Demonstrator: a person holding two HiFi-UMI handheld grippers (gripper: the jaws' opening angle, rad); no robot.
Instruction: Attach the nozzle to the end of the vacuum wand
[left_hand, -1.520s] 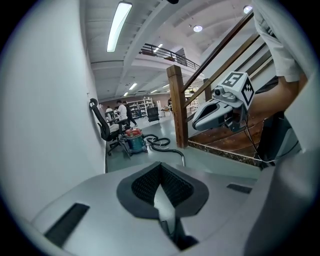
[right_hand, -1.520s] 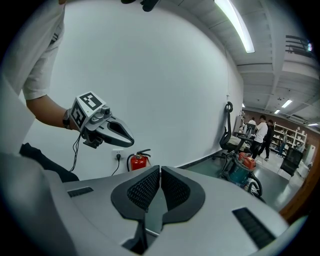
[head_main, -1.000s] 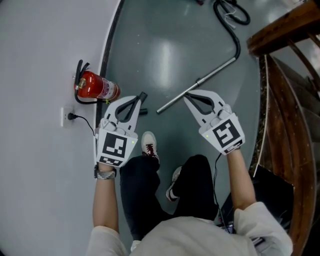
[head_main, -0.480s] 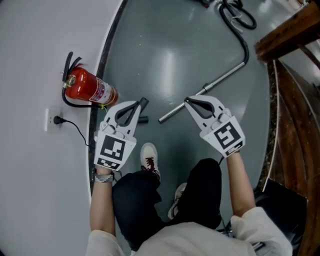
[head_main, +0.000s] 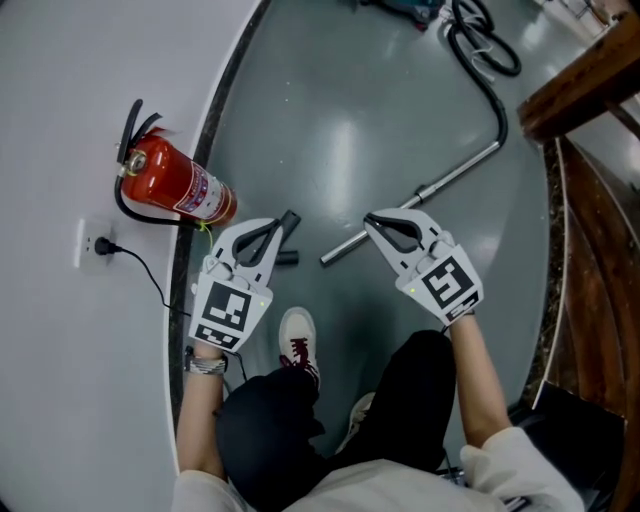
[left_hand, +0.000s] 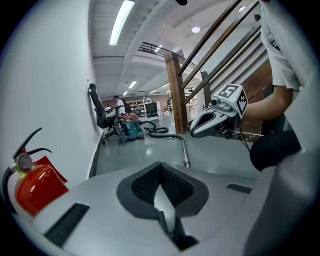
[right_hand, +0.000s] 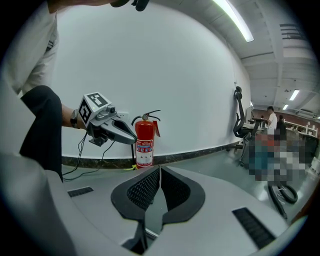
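Note:
The metal vacuum wand lies slanted on the grey floor, with its free end between my two grippers. Its far end joins a black hose. A small black piece, apparently the nozzle, lies on the floor just beside my left gripper, partly hidden by it. That gripper is shut and empty. My right gripper is also shut and empty, hovering just right of the wand's free end. The left gripper view shows the wand ahead and the right gripper above it.
A red fire extinguisher stands by the curved white wall, near a wall socket with a black cord. The vacuum body and an office chair stand farther off. Wooden stair railing runs along the right. The person's legs and shoes are below.
Both grippers have sunk toward the floor and stayed shut. In the head view the wand's free end and the extinguisher now sit closer to the gripper tips.

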